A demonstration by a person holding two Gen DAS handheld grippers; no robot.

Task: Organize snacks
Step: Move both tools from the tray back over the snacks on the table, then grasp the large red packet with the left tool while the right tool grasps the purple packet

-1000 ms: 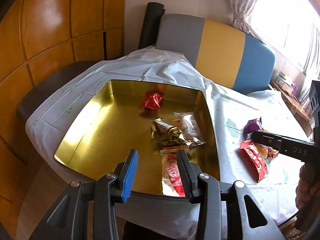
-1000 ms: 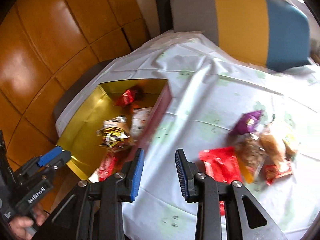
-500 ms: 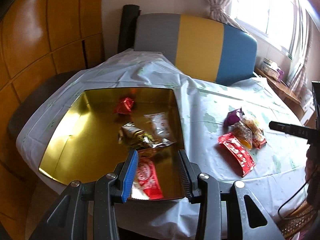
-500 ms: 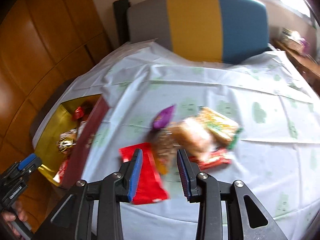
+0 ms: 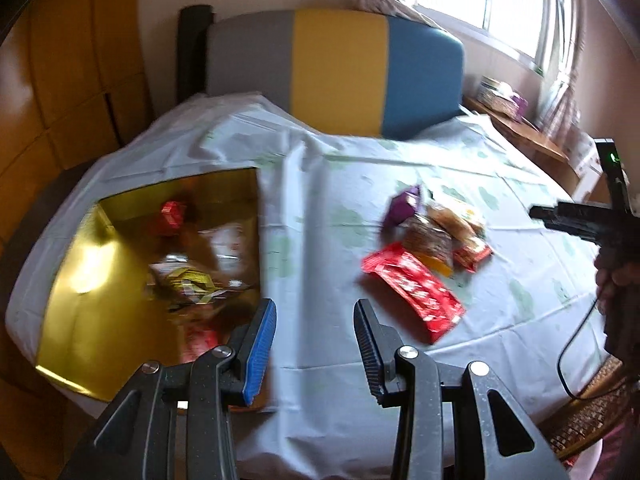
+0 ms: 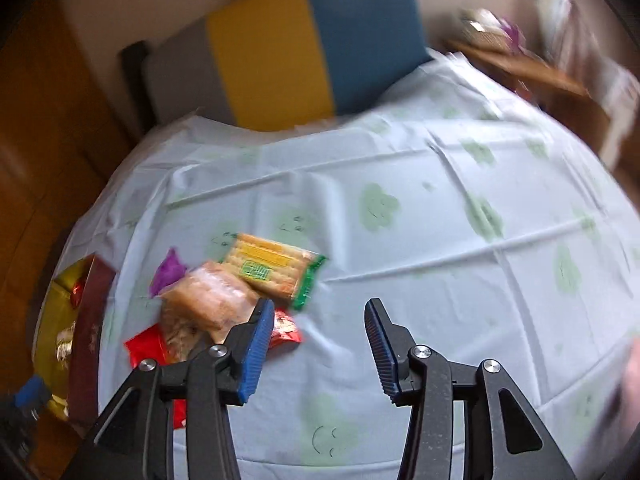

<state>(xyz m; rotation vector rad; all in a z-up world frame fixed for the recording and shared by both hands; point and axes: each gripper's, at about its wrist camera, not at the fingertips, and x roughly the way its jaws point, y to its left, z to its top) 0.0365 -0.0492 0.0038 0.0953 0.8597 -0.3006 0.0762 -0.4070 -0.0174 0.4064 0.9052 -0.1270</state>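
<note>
Both grippers empty, jaws apart; left gripper (image 5: 315, 344) just right of gold tin (image 5: 76, 312); loose snack pile (image 6: 224, 300) right of tin, at right gripper (image 6: 318, 350)'s blue finger; judged best: nip one pack by its edge, avoid dragging neighbours.

Tin's (image 5: 80, 280) snacks (image 5: 184, 280) blurred; red pack (image 6: 148, 350) half-hidden.

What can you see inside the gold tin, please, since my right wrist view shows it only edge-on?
Observer: The left wrist view looks down into the gold tin. A red wrapped candy lies near its far wall, and crumpled gold-foil wrappers lie closer to the camera.
Operator: Thank you. Is anything gripped on the left side?
Observer: No. The left hand-held gripper is open and empty, over the tablecloth just right of the tin.
</note>
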